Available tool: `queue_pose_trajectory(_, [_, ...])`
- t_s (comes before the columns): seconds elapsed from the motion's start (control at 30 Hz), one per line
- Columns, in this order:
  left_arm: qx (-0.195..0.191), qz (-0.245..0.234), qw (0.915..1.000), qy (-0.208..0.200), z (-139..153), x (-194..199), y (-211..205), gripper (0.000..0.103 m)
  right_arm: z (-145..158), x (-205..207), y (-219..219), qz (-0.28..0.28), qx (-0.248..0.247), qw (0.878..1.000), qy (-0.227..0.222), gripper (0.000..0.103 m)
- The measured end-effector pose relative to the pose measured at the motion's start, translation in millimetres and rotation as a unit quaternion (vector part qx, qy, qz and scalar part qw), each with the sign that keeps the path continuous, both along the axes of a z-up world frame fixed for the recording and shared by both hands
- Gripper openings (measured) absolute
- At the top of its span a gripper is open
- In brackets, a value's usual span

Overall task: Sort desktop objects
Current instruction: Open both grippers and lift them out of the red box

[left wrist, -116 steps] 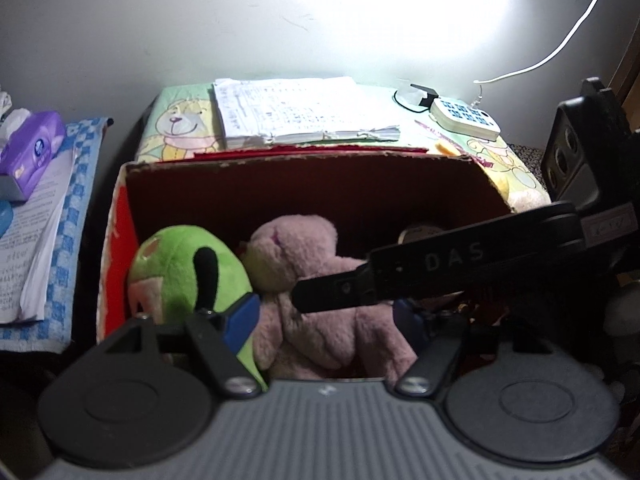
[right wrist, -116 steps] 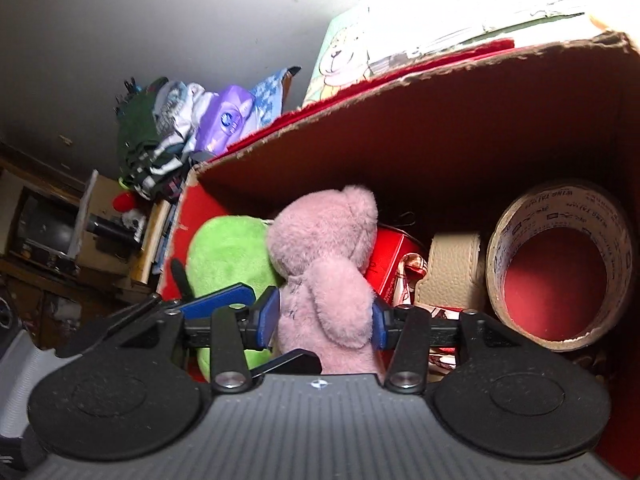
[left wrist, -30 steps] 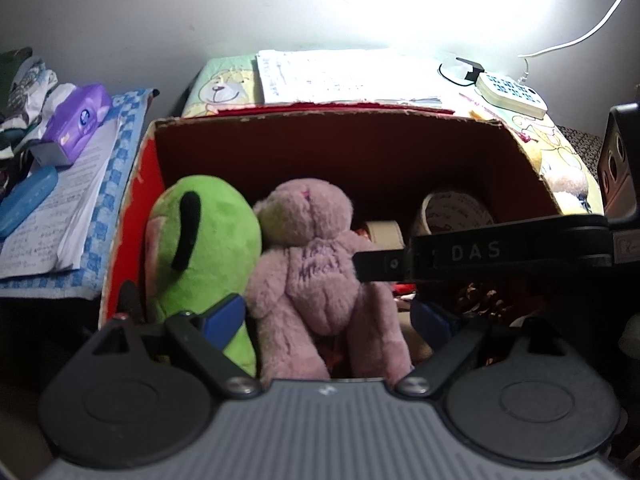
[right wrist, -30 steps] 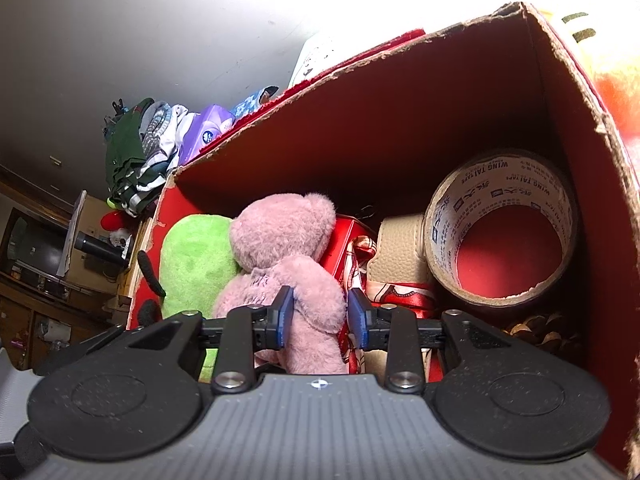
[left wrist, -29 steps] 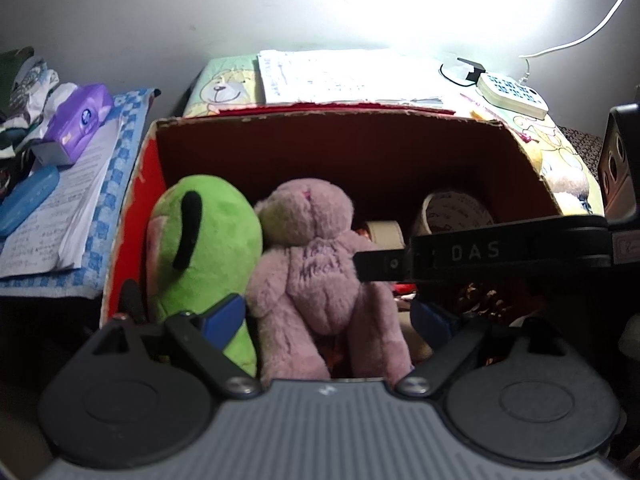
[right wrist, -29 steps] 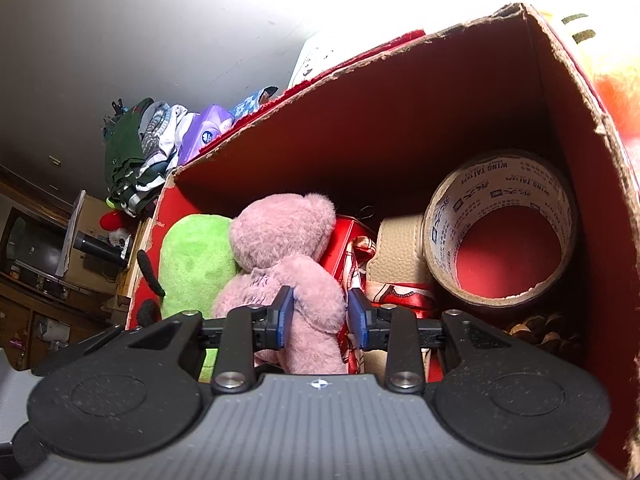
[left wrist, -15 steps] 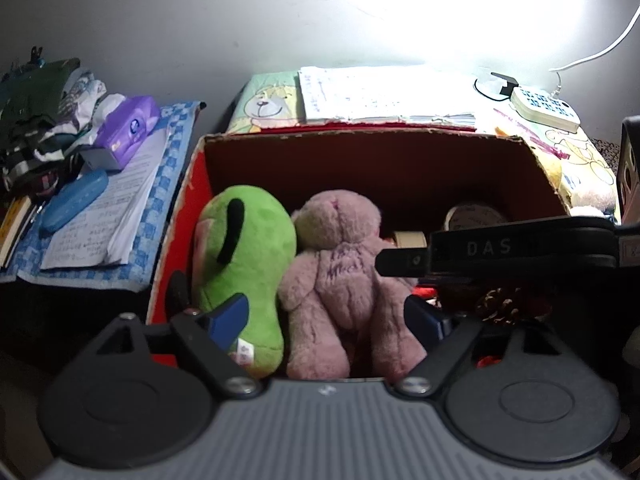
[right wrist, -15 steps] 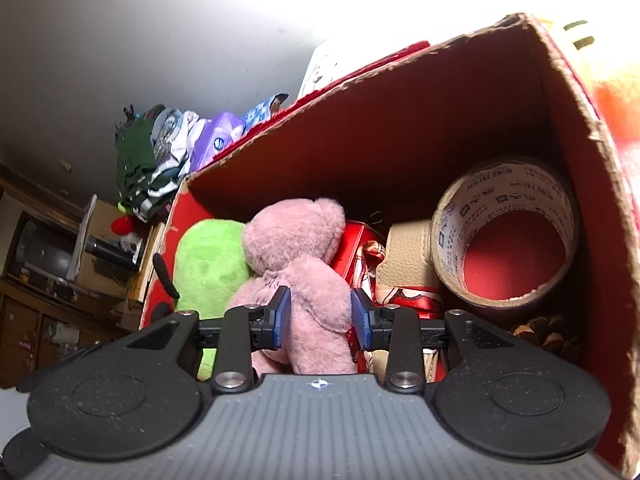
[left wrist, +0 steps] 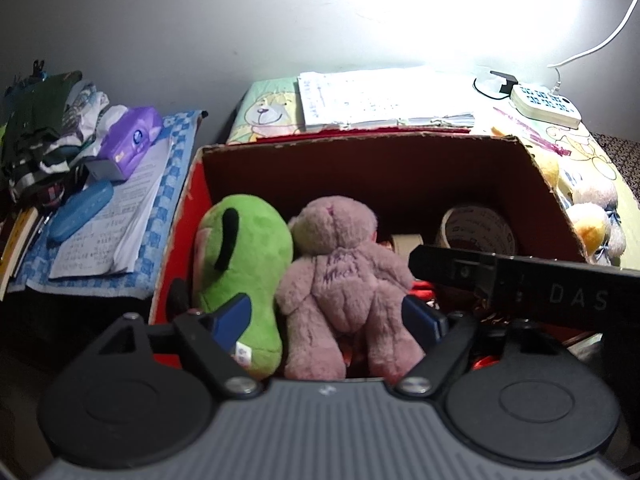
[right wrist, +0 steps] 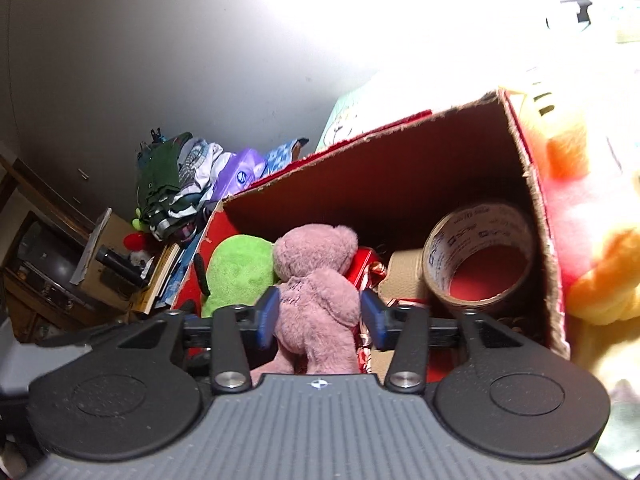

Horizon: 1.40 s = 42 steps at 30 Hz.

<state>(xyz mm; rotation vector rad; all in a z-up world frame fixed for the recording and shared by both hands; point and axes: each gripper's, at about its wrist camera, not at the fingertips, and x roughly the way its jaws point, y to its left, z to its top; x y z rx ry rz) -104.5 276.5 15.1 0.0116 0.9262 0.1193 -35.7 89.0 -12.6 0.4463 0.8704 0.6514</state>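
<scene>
My right gripper (right wrist: 320,318) is opening off the pink bear (right wrist: 316,292) in the red box (right wrist: 400,168), while my left gripper (left wrist: 326,320) is closing, empty.

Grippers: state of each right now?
Left gripper: open, closing slowly around the pink bear, pads not pressing.
Right gripper: opening, bear between the jaws, released.

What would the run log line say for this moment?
right tongs: opening, pads astride fluffy pink teddy bear | bear: inside red cardboard box, beside green plush toy
</scene>
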Motion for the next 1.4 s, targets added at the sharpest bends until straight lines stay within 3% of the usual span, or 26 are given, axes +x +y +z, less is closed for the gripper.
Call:
queue_pose_trajectory(0.13, [0.013,-0.011,0.9998,-0.005,-0.5,-0.9,0.7,0.085,2.5,-7.3,-2.0,-0.028,-0.001,0.999,-0.027,0.058])
queue_pose_trajectory(0.33, [0.012,-0.016,0.9998,-0.01,3.8,-0.9,5.0,0.087,4.1,-10.5,-8.7,-0.054,0.007,0.998,-0.029,0.058])
queue_pose_trajectory(0.43, [0.009,-0.01,0.9998,-0.015,4.8,-1.6,4.8,0.089,11.2,-13.0,-10.5,-0.056,0.0,0.997,-0.048,0.067])
queue_pose_trajectory(0.77, [0.014,0.04,0.9991,-0.009,2.7,-1.8,-1.4,0.082,12.0,-6.3,-15.2,-0.006,-0.006,0.999,-0.035,0.069])
queue_pose_trajectory(0.97, [0.016,0.046,0.9988,-0.008,-0.1,0.3,-7.7,0.078,14.0,-10.4,-21.2,0.008,-0.006,0.998,-0.055,0.068])
queue_pose_trajectory(1.13, [-0.001,0.023,0.9997,-0.007,0.9,2.8,-4.7,0.078,17.2,-12.0,-21.2,-0.008,-0.022,0.998,-0.054,0.064])
queue_pose_trajectory(1.4, [-0.013,-0.025,0.9996,0.003,-7.6,9.1,9.2,0.086,18.3,-20.6,-11.8,-0.083,-0.049,0.994,-0.053,0.061])
